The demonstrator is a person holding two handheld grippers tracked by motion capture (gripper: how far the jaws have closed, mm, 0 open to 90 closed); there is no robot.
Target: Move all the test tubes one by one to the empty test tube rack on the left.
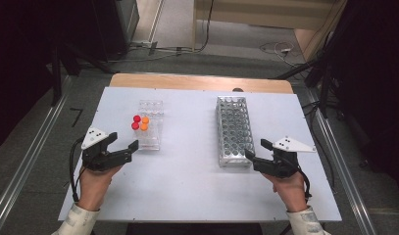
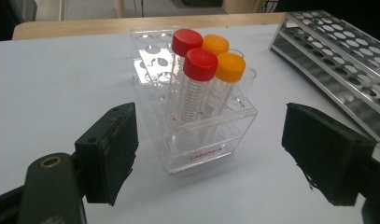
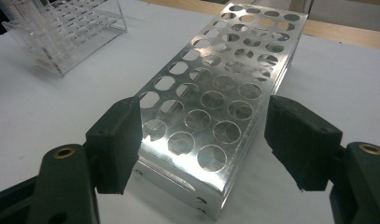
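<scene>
A clear plastic tube rack stands on the white table, left of centre. It holds two red-capped tubes and two orange-capped tubes, all upright. My left gripper is open just short of that rack's near end, with nothing between its jaws. An empty metal rack with many round holes lies right of centre. My right gripper is open at its near end, and its pads stand apart from the rack's sides.
In the right gripper view the clear rack sits far off at the upper left. The metal rack shows at the upper right of the left gripper view. A wooden strip edges the table's far side. Cables lie on the floor beyond.
</scene>
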